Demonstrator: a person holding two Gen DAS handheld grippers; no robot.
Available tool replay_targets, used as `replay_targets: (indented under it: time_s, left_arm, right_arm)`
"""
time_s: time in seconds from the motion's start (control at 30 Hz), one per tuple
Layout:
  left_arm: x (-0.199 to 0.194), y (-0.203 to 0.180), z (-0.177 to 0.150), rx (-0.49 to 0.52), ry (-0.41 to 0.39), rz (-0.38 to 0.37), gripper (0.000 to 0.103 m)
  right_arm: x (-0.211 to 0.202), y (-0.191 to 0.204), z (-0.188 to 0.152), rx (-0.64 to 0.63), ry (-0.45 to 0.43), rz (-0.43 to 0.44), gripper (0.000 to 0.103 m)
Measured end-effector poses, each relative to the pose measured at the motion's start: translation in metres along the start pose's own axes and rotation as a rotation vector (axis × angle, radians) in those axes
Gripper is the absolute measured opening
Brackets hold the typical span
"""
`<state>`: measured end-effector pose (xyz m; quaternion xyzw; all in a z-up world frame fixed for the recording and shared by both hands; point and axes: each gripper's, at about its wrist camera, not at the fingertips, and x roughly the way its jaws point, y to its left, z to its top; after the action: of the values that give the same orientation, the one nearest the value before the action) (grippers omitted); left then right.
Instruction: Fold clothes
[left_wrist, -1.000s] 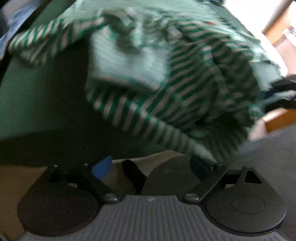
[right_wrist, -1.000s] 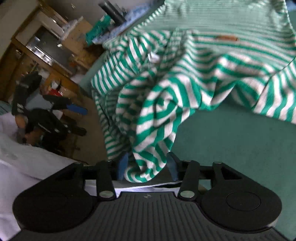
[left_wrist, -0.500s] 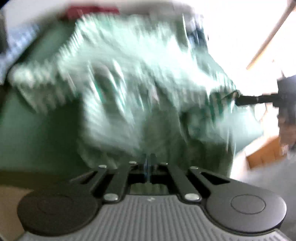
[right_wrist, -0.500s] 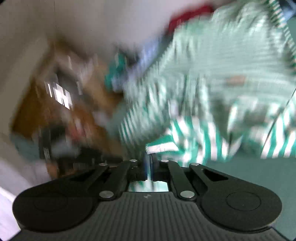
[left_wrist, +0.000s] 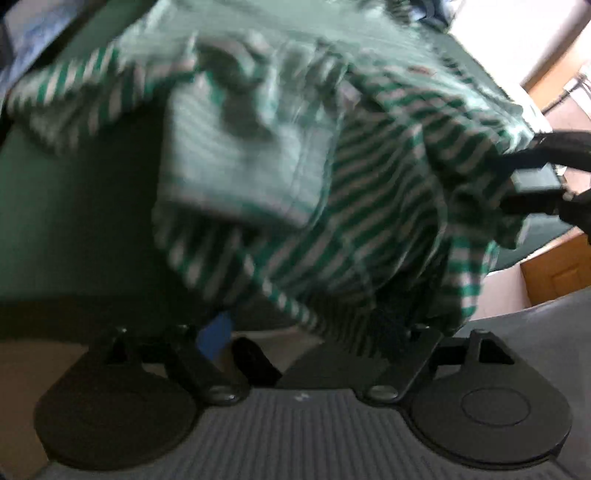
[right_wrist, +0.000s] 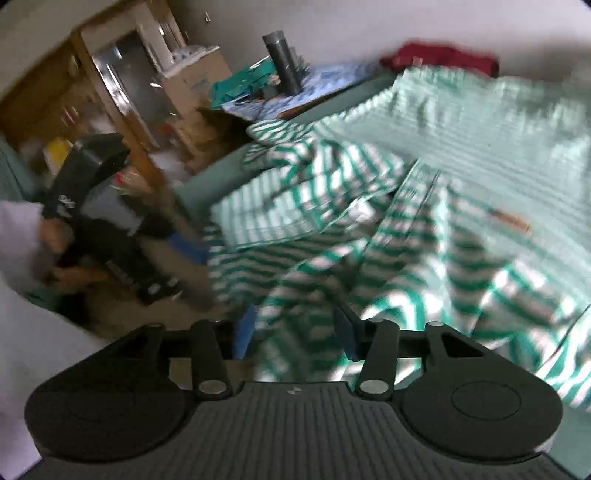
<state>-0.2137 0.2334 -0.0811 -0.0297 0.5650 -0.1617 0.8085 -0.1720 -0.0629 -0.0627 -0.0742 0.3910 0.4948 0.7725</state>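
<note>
A green-and-white striped shirt (left_wrist: 369, 206) lies crumpled on a green surface (left_wrist: 74, 184), its lower edge drooping over the near side. My left gripper (left_wrist: 303, 328) is open just below that edge; one blue pad (left_wrist: 218, 332) shows, while cloth hides the other finger. In the right wrist view the shirt (right_wrist: 424, 221) spreads wide and blurred. My right gripper (right_wrist: 295, 328) is open with a loose fold of shirt lying between its blue pads (right_wrist: 243, 328). Each gripper shows in the other's view: the right gripper (left_wrist: 535, 177) at the shirt's right edge, the left gripper (right_wrist: 110, 236) in a hand.
A red garment (right_wrist: 439, 55), a grey cylinder (right_wrist: 282, 62) and a blue patterned cloth (right_wrist: 314, 81) sit at the far side of the surface. A wooden cabinet (right_wrist: 110, 74) and a cardboard box (right_wrist: 192, 85) stand beyond. Wooden furniture (left_wrist: 554, 269) is at the right.
Half a second ago both grippers were shut on the shirt and swinging fast. Now both stand open, and the shirt has dropped back onto the green surface.
</note>
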Motion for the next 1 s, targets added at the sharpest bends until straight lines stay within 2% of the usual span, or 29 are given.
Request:
replay_targets:
  time_s: [0.07,0.13,0.17,0.2,0.23,0.27,0.3,0.4,0.53,0.6,0.67,0.73,0.77,0.8,0.87,0.93,0.97,1.0]
  left_arm:
    - [0.002,0.001,-0.003,-0.012,-0.011,-0.002,0.093]
    - [0.004,0.001,-0.006,-0.023,-0.021,-0.005,0.093]
    - [0.005,0.002,-0.008,-0.029,-0.027,-0.006,0.083]
    - [0.006,0.002,-0.010,-0.035,-0.032,-0.007,0.056]
    - [0.007,0.003,-0.011,-0.041,-0.037,-0.008,0.037]
    - [0.009,0.003,-0.013,-0.047,-0.043,-0.009,0.009]
    - [0.010,0.003,-0.015,-0.053,-0.048,-0.010,0.001]
    - [0.011,0.004,-0.019,-0.068,-0.066,-0.016,0.000]
    - [-0.047,0.009,-0.003,-0.068,-0.159,-0.086,0.000]
    - [-0.085,0.015,0.013,-0.068,-0.279,-0.088,0.000]
    - [-0.116,0.024,0.035,-0.079,-0.418,-0.062,0.000]
    - [-0.128,0.028,0.058,-0.109,-0.523,-0.054,0.006]
    - [-0.131,0.029,0.069,-0.124,-0.564,-0.044,0.020]
    - [-0.130,0.031,0.078,-0.120,-0.557,-0.013,0.041]
    - [-0.123,0.030,0.091,-0.091,-0.536,0.048,0.054]
    - [-0.110,0.024,0.088,-0.052,-0.497,0.086,0.057]
    - [-0.103,0.023,0.088,-0.040,-0.477,0.099,0.062]
    - [-0.097,0.022,0.088,-0.042,-0.465,0.107,0.069]
  right_arm:
    - [0.005,0.004,-0.001,-0.089,-0.012,-0.056,0.053]
    - [0.016,0.008,-0.001,-0.182,-0.002,-0.093,0.053]
    - [0.024,0.009,-0.001,-0.230,0.013,-0.101,0.052]
    - [0.035,0.011,-0.002,-0.264,0.052,-0.097,0.042]
    - [0.046,0.009,0.000,-0.287,0.093,-0.085,0.020]
    - [0.046,0.008,0.001,-0.291,0.106,-0.086,0.010]
    - [0.046,0.006,0.002,-0.294,0.119,-0.088,0.007]
    - [0.022,-0.002,0.012,-0.244,0.114,0.006,0.006]
    - [-0.021,-0.021,0.032,-0.144,0.040,0.107,0.005]
    - [-0.046,-0.040,0.051,-0.030,-0.077,0.142,0.005]
    - [-0.074,-0.076,0.057,0.179,-0.276,0.131,0.005]
    - [-0.102,-0.111,0.064,0.389,-0.475,0.117,0.006]
    - [-0.100,-0.117,0.061,0.425,-0.465,0.037,0.006]
    - [-0.097,-0.124,0.058,0.460,-0.452,-0.043,0.007]
    - [-0.091,-0.136,0.051,0.529,-0.424,-0.205,0.013]
    - [-0.085,-0.148,0.044,0.595,-0.394,-0.368,0.025]
    - [-0.082,-0.154,0.041,0.627,-0.378,-0.449,0.027]
    - [-0.076,-0.147,0.038,0.591,-0.349,-0.457,0.028]
